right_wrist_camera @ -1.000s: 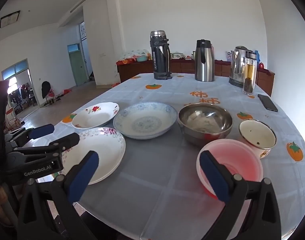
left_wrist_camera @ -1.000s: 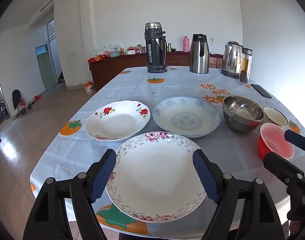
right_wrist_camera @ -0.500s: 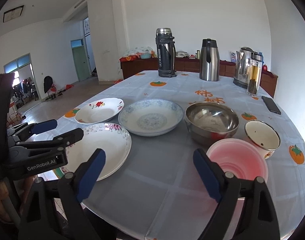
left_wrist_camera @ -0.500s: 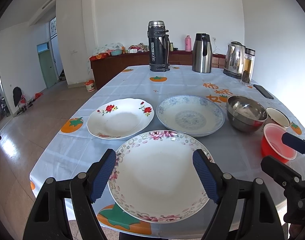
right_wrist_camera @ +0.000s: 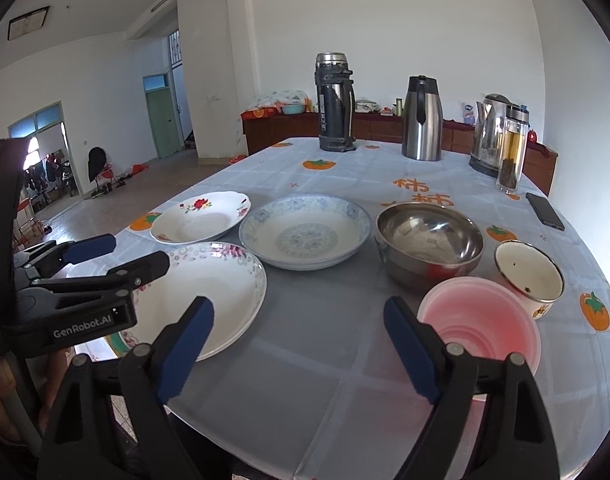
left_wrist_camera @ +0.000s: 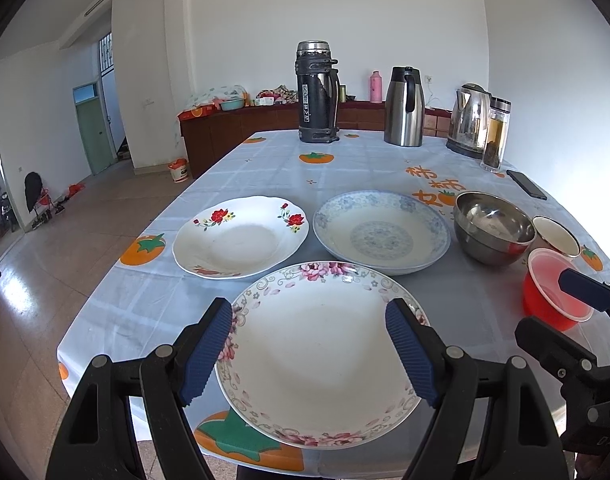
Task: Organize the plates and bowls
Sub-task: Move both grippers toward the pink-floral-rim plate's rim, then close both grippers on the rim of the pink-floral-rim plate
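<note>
A pink-flowered plate [left_wrist_camera: 321, 356] lies at the table's near edge, under my open left gripper [left_wrist_camera: 309, 354], whose fingers straddle it above. Behind it lie a red-flowered plate [left_wrist_camera: 241, 236] and a blue-patterned plate [left_wrist_camera: 381, 232]. To the right stand a steel bowl [left_wrist_camera: 493, 228], a white enamel bowl [left_wrist_camera: 555, 236] and a red plastic bowl [left_wrist_camera: 557, 296]. My right gripper [right_wrist_camera: 301, 352] is open and empty over bare cloth, the red plastic bowl [right_wrist_camera: 479, 320] just right of it and the pink-flowered plate [right_wrist_camera: 209, 296] to its left.
At the table's far end stand a black thermos [left_wrist_camera: 317, 92], a steel jug [left_wrist_camera: 405, 106], a kettle [left_wrist_camera: 469, 120] and a glass tea bottle [left_wrist_camera: 497, 134]. A phone [left_wrist_camera: 527, 184] lies at the right edge. The tablecloth [right_wrist_camera: 325, 356] hangs over the near edge.
Both grippers have drawn back and up slightly from the table, so the dishes sit lower and farther in view. Nothing on the table has moved.
</note>
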